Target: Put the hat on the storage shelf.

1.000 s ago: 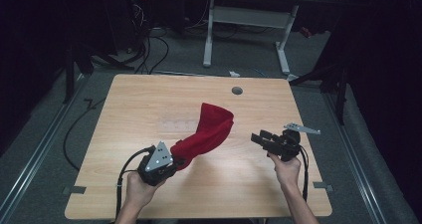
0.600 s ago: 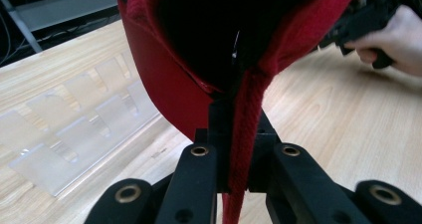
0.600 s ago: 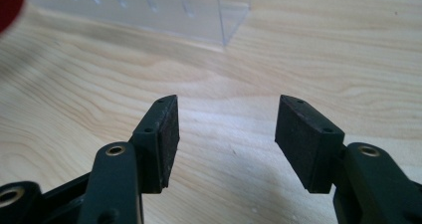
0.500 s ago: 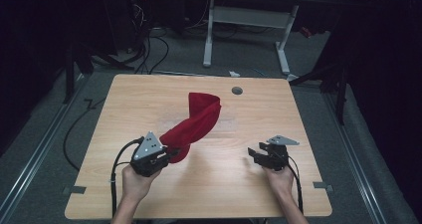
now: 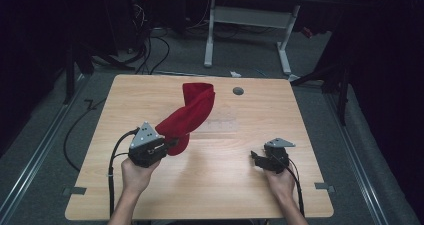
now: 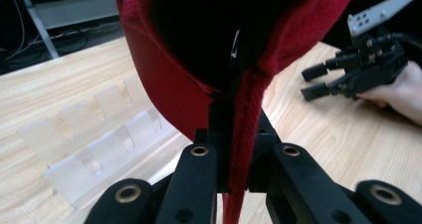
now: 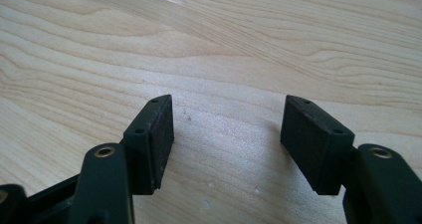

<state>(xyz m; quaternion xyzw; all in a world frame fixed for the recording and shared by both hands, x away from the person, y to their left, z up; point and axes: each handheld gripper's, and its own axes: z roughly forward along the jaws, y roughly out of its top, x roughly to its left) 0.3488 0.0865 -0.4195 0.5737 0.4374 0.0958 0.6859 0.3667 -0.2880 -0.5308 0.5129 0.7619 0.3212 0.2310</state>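
Red knit beanie (image 5: pixel 189 116) is off the table for most of its length: near end pinched in the left gripper (image 5: pixel 172 144), crown end draped toward the far middle of the wooden table (image 5: pixel 280 115), where it looks to touch down. In the left gripper view the hem (image 6: pixel 246 134) runs straight between the clamped jaws, with the hat's dark opening gaping above them. So the left gripper is closed tight on the beanie's edge.

Clear plastic slotted rack (image 6: pixel 94 144) lies flat on the table just under and beside the hanging hat; in the high view it's the faint pale patch (image 5: pixel 220 125) right of the fabric. Can't tell whether the hat touches it.

Right gripper (image 5: pixel 256 158) sits low over bare wood near the right front, well apart from the beanie. Its jaws have just been opening; the pads (image 7: pixel 154 134) stand wide with nothing between them, only table grain.

Small grey grommet (image 5: pixel 238 91) at the far edge, not involved.

Progress, as I read it: hat picked up by one edge, that part's done. Second grip not yet made, and the hat is neither spread, folded nor placed anywhere. Likely remaining: right gripper goes to the opposite side of the hem, then both handle it together. Early stage.
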